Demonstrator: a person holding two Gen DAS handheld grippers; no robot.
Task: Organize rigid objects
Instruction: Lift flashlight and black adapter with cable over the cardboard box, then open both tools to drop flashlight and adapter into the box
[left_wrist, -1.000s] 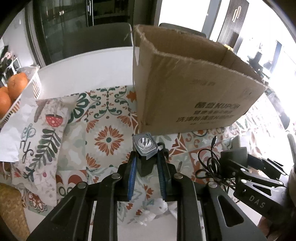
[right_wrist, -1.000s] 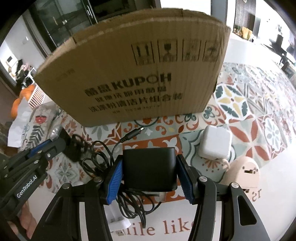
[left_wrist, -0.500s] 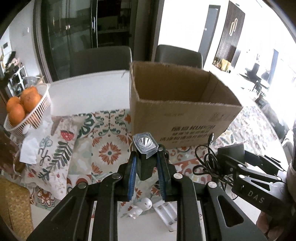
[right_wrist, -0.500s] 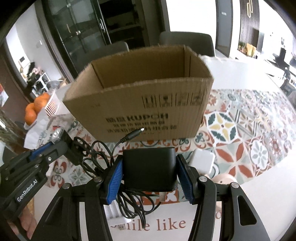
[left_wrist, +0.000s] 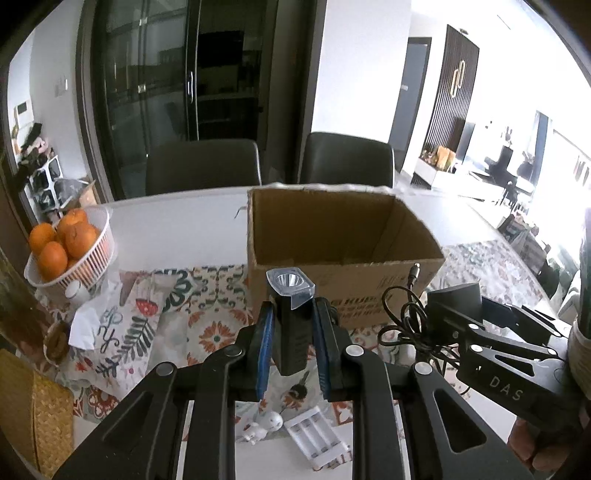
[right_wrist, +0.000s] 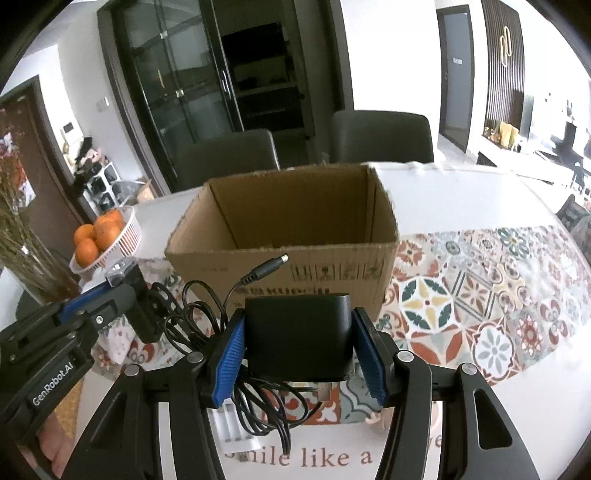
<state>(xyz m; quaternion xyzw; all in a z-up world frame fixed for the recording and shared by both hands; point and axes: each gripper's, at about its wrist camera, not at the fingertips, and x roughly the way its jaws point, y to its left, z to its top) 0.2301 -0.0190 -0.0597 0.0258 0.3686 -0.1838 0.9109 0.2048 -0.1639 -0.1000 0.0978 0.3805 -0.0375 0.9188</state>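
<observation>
1. Left gripper (left_wrist: 291, 332): blue pads clamped on a small black torch (left_wrist: 291, 325), held upright, its silver reflector under a clear angled lens at the top.
2. Right gripper (right_wrist: 299, 350): pads pressed on a black power adapter (right_wrist: 299, 332), a smooth rounded block with its thin black cable (right_wrist: 207, 317) looped to the left and the plug tip sticking up.
3. Both are held above the table, just near of the open brown cardboard box (right_wrist: 295, 254).
4. Far left: white basket of oranges (left_wrist: 62, 240).

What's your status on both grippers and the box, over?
Left gripper shut on flashlight. Right gripper shut on black adapter, cord dangling. Cardboard box open ahead, nothing blocking it.
</observation>
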